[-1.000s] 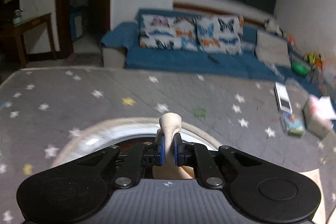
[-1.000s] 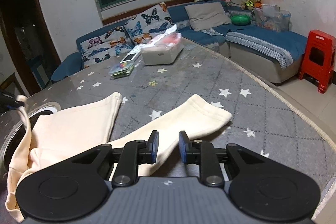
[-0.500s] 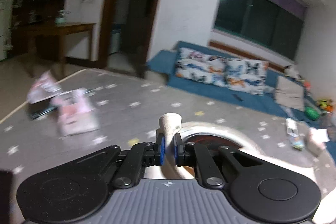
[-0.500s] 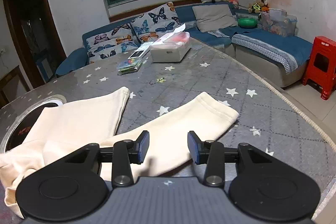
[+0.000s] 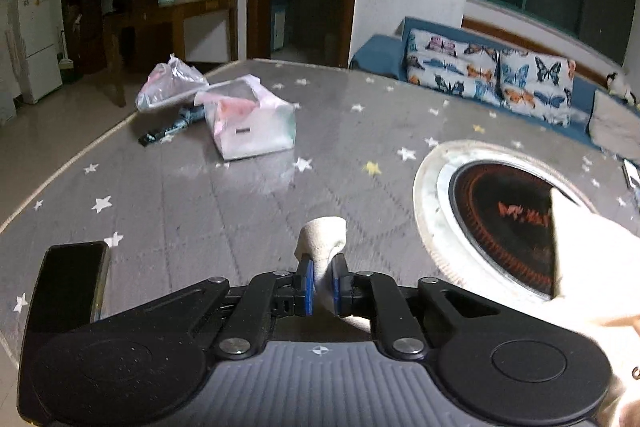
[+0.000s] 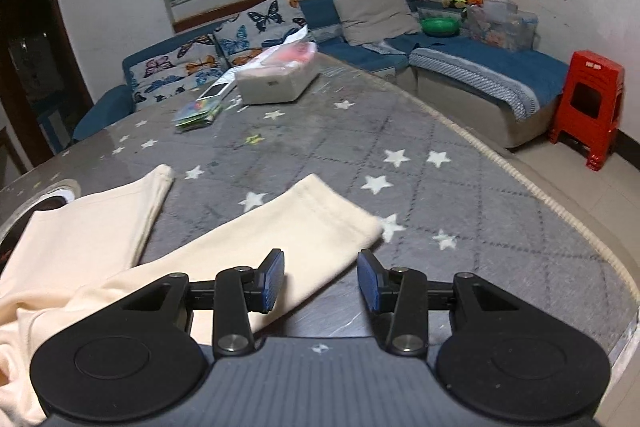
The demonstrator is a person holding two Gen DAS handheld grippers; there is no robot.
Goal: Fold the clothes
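Plainly cream trousers (image 6: 120, 239), spread on the star-patterned table (image 6: 460, 227), legs running away toward the sofa (image 6: 460, 59). Nearer leg (image 6: 304, 227) lying directly ahead of and partly under the right gripper (image 6: 321, 285), long axis slanting up and right, jaws parted and empty. Waist end bunched in the left gripper (image 5: 321, 285), jaws narrow and beginning to ease apart, a tuft of cloth (image 5: 322, 233) pinched between, beside the round hob (image 5: 508, 223).

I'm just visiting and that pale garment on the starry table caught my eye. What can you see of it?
The cream trousers look like soft knit. Both legs lie flat and spread apart on the grey tablecloth, hemmed cuffs pointing away. The waist end is bunched at the lower left. One fold partly covers the round inset plate. The left gripper pinches a tuft, its jaws starting to open. The right gripper hovers open over one leg.
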